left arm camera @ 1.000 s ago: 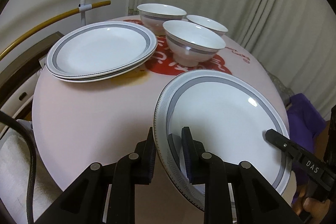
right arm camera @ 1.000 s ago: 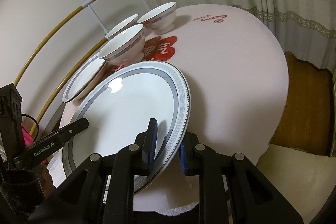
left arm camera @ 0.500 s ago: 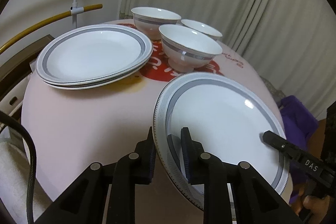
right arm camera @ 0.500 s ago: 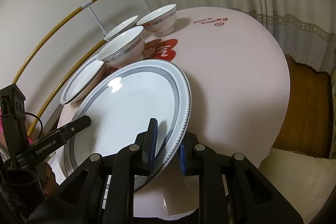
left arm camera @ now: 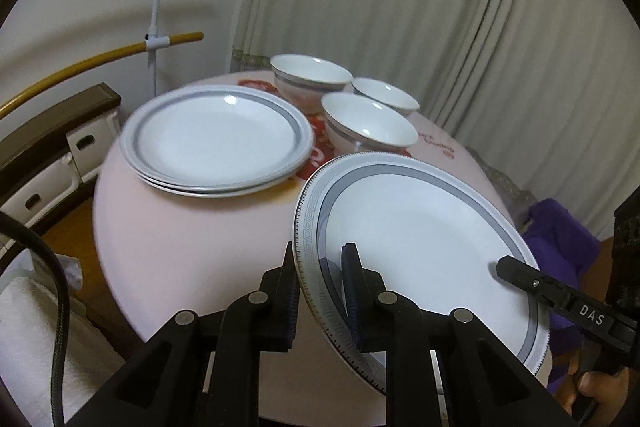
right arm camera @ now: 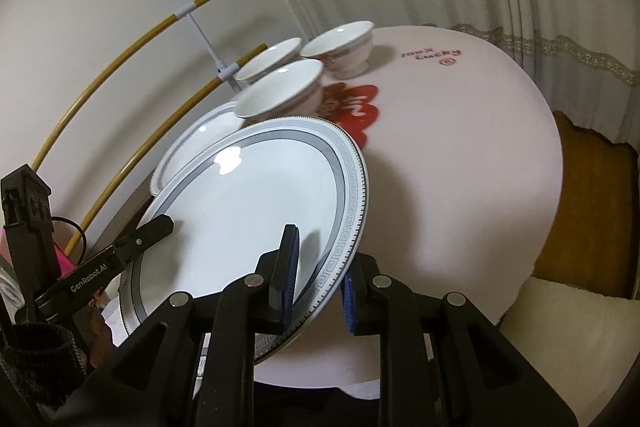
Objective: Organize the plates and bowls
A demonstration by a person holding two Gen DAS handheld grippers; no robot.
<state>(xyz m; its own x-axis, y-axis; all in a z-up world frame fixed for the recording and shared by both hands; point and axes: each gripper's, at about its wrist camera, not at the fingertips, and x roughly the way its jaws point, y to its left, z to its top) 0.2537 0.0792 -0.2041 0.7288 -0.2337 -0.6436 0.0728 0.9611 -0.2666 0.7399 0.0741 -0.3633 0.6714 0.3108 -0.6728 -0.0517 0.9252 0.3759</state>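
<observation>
Plate (left arm camera: 420,239) clamped at opposite rims by left hand-held gripper (left arm camera: 320,291) and right hand-held gripper (right arm camera: 318,275), clear of bench (left arm camera: 192,239); plate stack (left arm camera: 216,141) beside three bowls (left arm camera: 368,127)

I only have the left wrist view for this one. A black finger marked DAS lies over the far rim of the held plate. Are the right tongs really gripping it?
Observer: Yes. In the right wrist view the right tongs straddle the rim of the plate, with one pad on top and the other underneath.
Operator: What is the red scribble past the bowls? I can't read it from here.
Observer: The red writing on the table reads "100% lucky".
Operator: And what is beyond the table edge on that side?
Observer: A brown wooden surface, and nearer the camera a cream cushion.
</observation>
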